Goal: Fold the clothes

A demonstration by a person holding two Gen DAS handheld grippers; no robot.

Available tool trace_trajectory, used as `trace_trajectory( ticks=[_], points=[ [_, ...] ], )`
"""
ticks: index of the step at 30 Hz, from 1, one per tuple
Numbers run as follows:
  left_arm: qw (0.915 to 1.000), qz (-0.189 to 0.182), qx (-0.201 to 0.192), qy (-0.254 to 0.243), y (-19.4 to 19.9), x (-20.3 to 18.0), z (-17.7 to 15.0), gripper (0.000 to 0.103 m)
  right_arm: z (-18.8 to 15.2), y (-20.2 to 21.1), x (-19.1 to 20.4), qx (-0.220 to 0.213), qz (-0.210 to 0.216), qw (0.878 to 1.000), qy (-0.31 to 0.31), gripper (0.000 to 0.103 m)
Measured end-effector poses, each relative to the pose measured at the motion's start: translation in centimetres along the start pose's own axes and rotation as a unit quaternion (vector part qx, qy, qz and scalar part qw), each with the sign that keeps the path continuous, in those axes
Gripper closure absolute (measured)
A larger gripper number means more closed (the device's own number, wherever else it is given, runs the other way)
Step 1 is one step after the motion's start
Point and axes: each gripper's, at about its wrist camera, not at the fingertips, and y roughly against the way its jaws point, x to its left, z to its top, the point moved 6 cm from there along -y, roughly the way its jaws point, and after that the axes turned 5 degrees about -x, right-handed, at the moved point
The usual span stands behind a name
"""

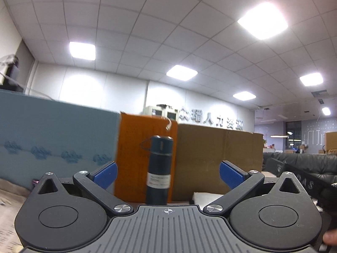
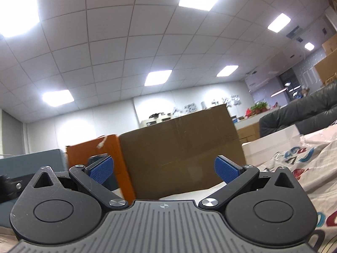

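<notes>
Cloth (image 2: 305,168) lies low to the right of the right tongs (image 2: 164,169), nearer them. Left tongs (image 1: 167,175) face a flask (image 1: 160,168). Both spread apart, empty.

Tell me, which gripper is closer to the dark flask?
Left. The left gripper points straight at the dark flask, which stands between its open fingers' line. The right gripper faces the brown box, flask off to its left.

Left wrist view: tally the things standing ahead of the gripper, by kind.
Cardboard boxes: 2, an orange box and a brown box
Dark blue flask: 1
Blue-grey panel: 1
Total: 4
</notes>
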Motion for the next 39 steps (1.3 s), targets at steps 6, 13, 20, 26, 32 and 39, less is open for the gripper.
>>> trace_trajectory(
  ticks=[6,13,20,26,32,39],
  points=[
    [0.9976,0.046,-0.023,-0.047,4.0,2.7,1.0,0.0,1.1,2.7,4.0,0.02,0.039,0.999,-0.023,0.0],
    [0.994,0.087,-0.045,-0.048,7.8,9.0,3.0,0.0,0.2,5.8,10.8,0.062,0.121,0.99,-0.035,0.0],
    [0.9806,0.188,-0.057,0.005,12.0,19.4,5.0,0.0,-2.9,8.3,21.6,0.117,0.249,0.961,0.024,0.0],
    [0.9427,0.302,-0.12,0.078,16.9,30.2,9.1,0.0,-6.4,10.0,31.0,0.164,0.347,0.92,0.073,0.0],
    [0.8922,0.322,-0.19,0.253,22.0,41.8,10.4,0.0,-8.2,9.9,41.3,0.173,0.424,0.883,0.1,0.0],
    [0.8501,0.34,-0.201,0.349,25.1,47.3,4.9,0.001,-12.3,11.7,52.9,0.192,0.52,0.816,0.163,0.0]
  ],
)
